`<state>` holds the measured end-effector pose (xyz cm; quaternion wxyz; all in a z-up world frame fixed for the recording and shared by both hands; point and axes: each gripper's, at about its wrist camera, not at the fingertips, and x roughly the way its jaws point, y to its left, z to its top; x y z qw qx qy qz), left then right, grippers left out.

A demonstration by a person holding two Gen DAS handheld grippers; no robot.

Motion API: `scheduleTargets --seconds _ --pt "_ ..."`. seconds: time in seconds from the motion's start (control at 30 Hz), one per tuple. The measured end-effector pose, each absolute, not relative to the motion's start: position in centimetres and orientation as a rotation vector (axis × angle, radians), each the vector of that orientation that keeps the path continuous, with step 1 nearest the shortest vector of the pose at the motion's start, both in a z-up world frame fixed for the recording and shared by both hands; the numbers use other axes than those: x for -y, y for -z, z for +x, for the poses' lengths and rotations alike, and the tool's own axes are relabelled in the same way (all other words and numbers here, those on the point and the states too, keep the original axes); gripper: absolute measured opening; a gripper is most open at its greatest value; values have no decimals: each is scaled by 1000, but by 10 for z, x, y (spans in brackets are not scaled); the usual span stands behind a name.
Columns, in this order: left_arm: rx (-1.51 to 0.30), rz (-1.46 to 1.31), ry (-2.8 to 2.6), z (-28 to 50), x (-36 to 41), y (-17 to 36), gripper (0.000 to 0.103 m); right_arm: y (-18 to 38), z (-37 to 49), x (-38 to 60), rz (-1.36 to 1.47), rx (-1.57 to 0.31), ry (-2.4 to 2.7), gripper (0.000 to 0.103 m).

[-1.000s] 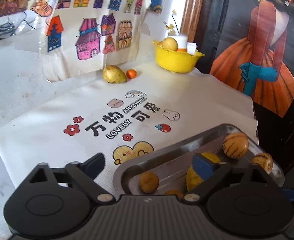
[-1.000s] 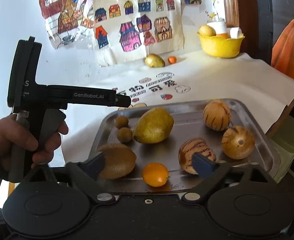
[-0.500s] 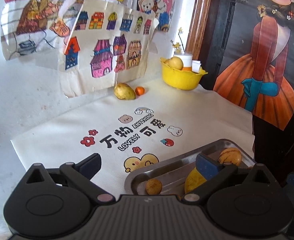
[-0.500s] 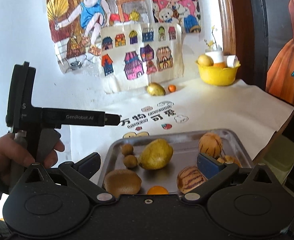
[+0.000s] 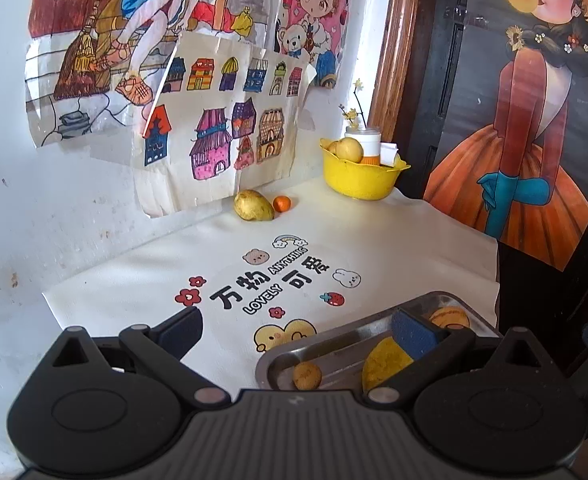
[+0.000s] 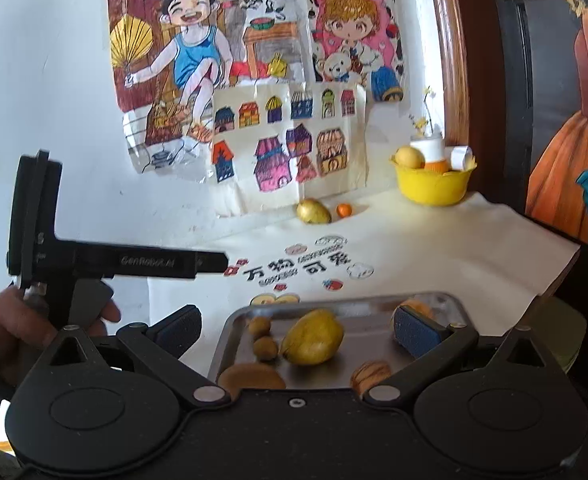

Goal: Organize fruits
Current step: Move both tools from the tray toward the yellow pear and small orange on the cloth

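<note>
Your fingers stand wide apart on both the left gripper point(image 5: 296, 330) and the right gripper point(image 6: 296, 326), whose jaws have just been opening; neither holds anything. Nearest you, at the cloth's front edge, the metal tray point(image 6: 452, 300) holds a yellow mango point(image 6: 314, 340), two small brown fruits, kiwis and striped melons. The mango looks smooth, fairly heavy and bruisable: grip its middle gently. Against the far wall lie another mango point(image 6: 313, 211) and a small orange point(image 6: 344, 210). In the far right corner, the yellow bowl point(image 6: 432, 186) holds a pale fruit and bottles.
</note>
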<state>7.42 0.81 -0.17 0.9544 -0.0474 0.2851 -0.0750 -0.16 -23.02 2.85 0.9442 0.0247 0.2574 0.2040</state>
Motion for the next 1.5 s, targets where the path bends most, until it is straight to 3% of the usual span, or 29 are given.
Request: scheduleTargets --seconds 0.6,1.5 --pt "-578 -87 125 135 -16 1 102 -66 81 236 -54 -467 -413 102" --pt "-622 -57 88 327 -8 38 102 -56 292 222 -92 -562 -508 102"
